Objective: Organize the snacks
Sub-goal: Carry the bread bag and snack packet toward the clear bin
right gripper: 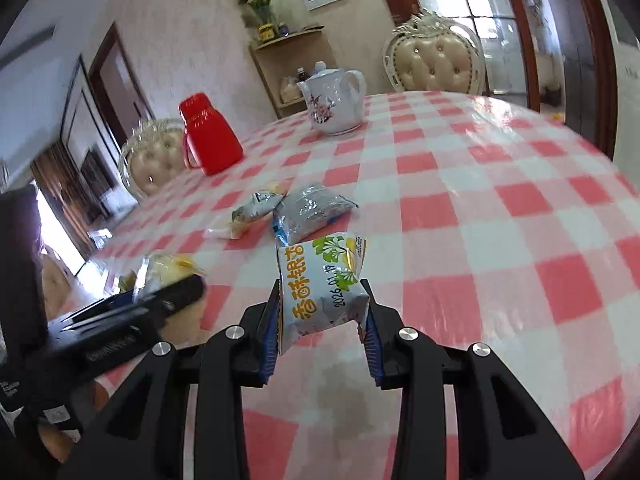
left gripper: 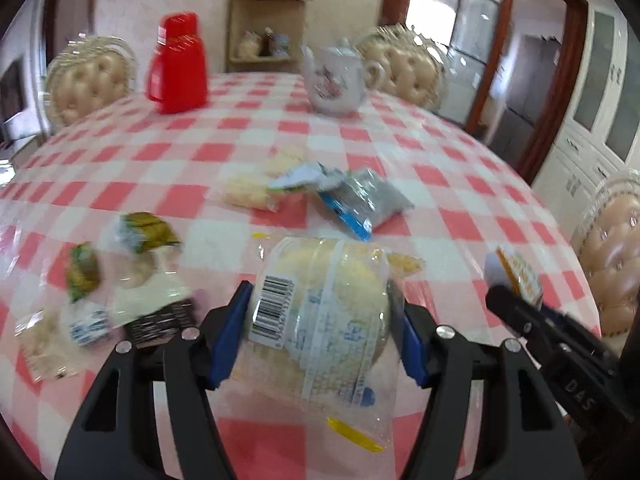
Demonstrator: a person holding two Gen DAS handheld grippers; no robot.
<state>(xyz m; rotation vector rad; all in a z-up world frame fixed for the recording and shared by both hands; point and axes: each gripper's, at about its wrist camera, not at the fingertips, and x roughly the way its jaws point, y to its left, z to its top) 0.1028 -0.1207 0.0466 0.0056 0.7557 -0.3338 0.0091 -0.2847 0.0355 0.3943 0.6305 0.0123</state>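
Left wrist view: the left gripper (left gripper: 320,320) clamps a clear bread bag (left gripper: 324,308) at lower centre, above the checked tablecloth (left gripper: 460,200). More snack packets (left gripper: 120,280) lie scattered at left.

Right wrist view: the right gripper (right gripper: 322,312) pinches a white snack packet (right gripper: 320,284) at centre, lifted; teapot (right gripper: 334,102) upper middle.

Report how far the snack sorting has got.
Done: a cluster of small packets lies grouped on the table's left side. In hand: the left gripper holds a clear barcoded snack bag; the right gripper holds a white packet with green leaves. Left: a grey-blue packet and pale yellow packets lie loose mid-table.
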